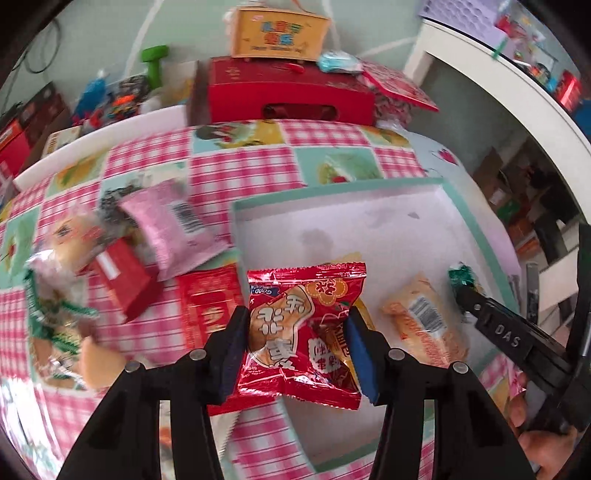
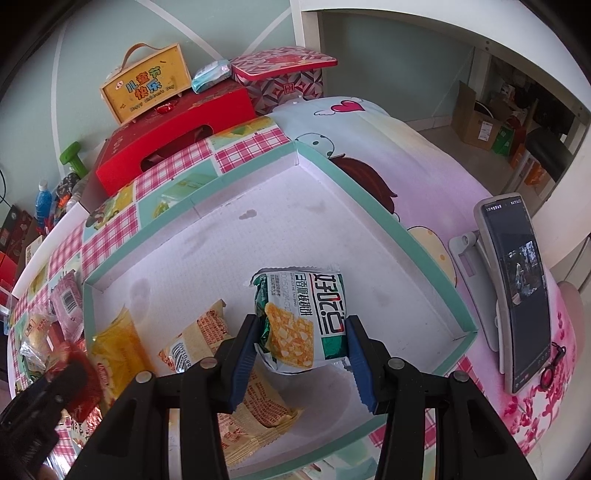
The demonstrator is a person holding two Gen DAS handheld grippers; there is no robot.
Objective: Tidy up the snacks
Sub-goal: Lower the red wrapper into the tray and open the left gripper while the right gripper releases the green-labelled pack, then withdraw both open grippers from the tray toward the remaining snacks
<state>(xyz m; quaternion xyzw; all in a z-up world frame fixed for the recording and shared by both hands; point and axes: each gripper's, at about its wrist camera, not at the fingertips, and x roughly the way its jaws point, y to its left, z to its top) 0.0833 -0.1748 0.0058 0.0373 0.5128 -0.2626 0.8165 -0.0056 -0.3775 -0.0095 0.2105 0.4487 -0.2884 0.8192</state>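
My left gripper (image 1: 297, 339) is shut on a red snack packet (image 1: 306, 332) and holds it above the left edge of the shallow teal-rimmed box (image 1: 332, 188). My right gripper (image 2: 301, 347) is shut on a green and white cracker packet (image 2: 303, 317) over the same box (image 2: 388, 218). The right gripper also shows in the left wrist view (image 1: 460, 286), with the green packet (image 1: 461, 277) at its tip. Orange-printed packets (image 2: 195, 339) and a yellow packet (image 2: 118, 350) lie in the box. Loose snacks lie left of the box, among them a pink packet (image 1: 173, 225).
A red gift box (image 1: 288, 92) with a yellow carry box (image 1: 277, 33) on top stands at the table's far edge. A patterned tin (image 2: 284, 77) stands beside them. A phone on a stand (image 2: 517, 288) is right of the box. The tablecloth is pink checked.
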